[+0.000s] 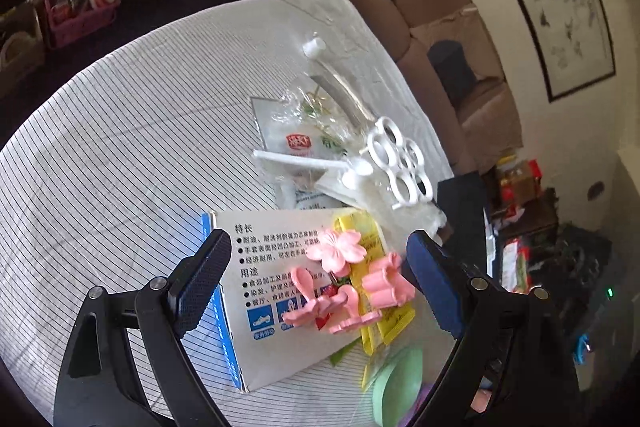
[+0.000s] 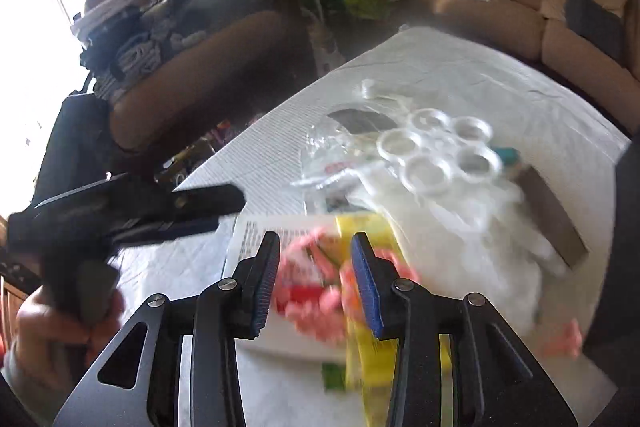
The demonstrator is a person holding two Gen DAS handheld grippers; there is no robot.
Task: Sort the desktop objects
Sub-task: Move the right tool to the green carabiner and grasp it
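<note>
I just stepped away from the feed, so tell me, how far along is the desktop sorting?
Nothing looks sorted yet. The pink flower pieces, yellow packet, white ring holder and clear plastic bags lie mixed in one pile around the printed box on the striped cloth. In hand: nothing; the left tongs are open over the pink pieces, the right tongs empty above them. Left: everything.

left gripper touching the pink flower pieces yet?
Apart. The left wrist view shows the left gripper open, with box surface visible between each finger and the pink flower pieces.
</note>
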